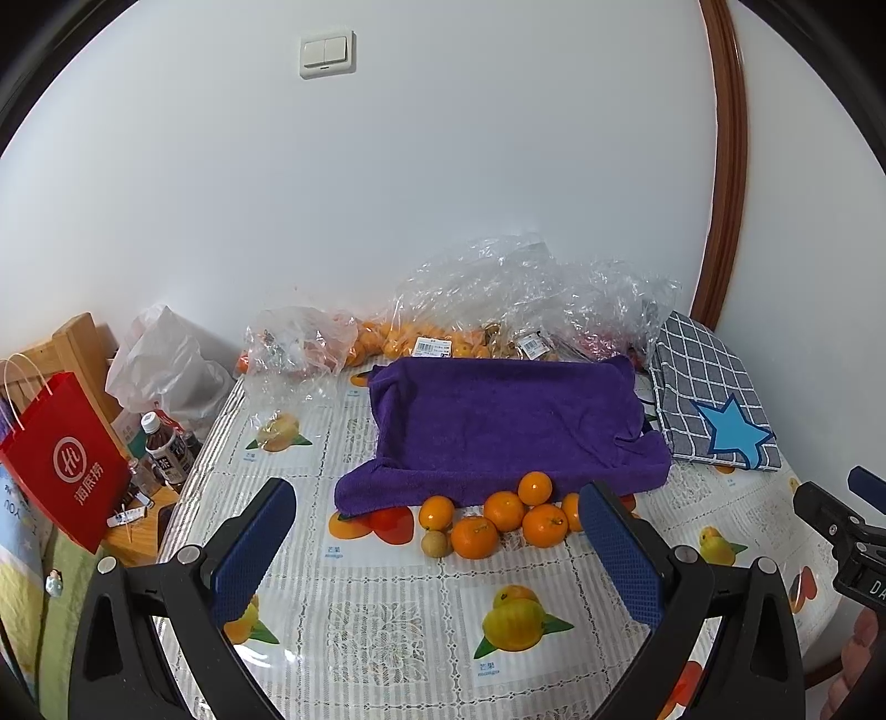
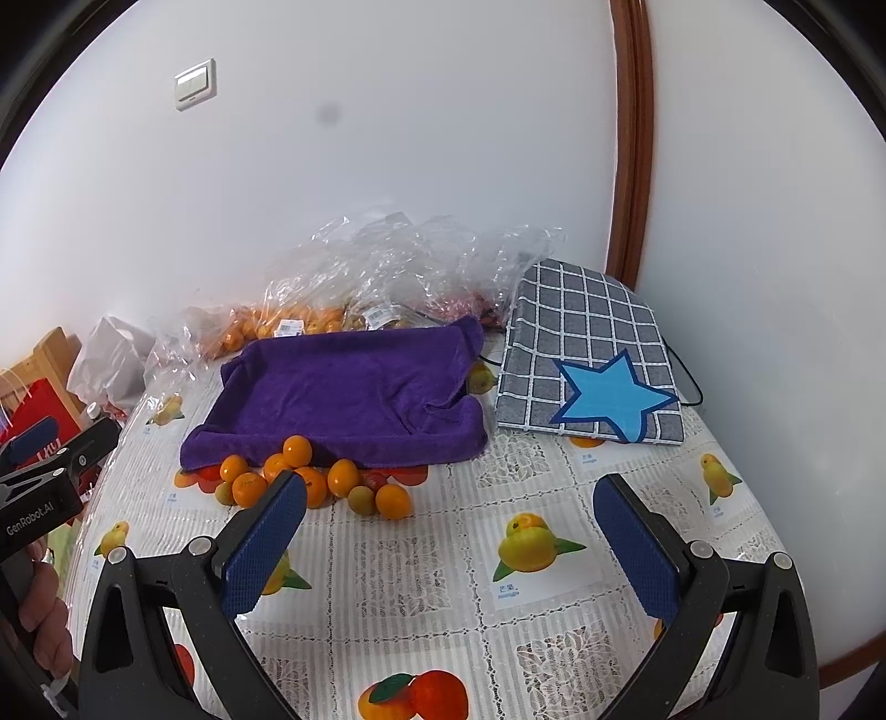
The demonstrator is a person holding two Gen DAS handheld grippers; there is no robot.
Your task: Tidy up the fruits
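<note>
Left gripper (image 1: 437, 545): jaws spread wide, empty. Right gripper (image 2: 449, 545): jaws spread wide, empty. Oranges (image 1: 501, 520), clustered with small tan fruits (image 1: 434, 543) on the tablecloth (image 1: 387, 615), touching the near hem of the purple towel (image 1: 498, 421). From left gripper: cluster at 12 o'clock, near. From right gripper: at 10 o'clock, partly behind its left finger. Cluster's long axis: 9-to-3. Nearer, by judgement: left.

Home room: fruit-print tablecloth (image 1: 387, 620), wall light switch (image 1: 326, 52), shopping bags (image 1: 61, 443).
</note>
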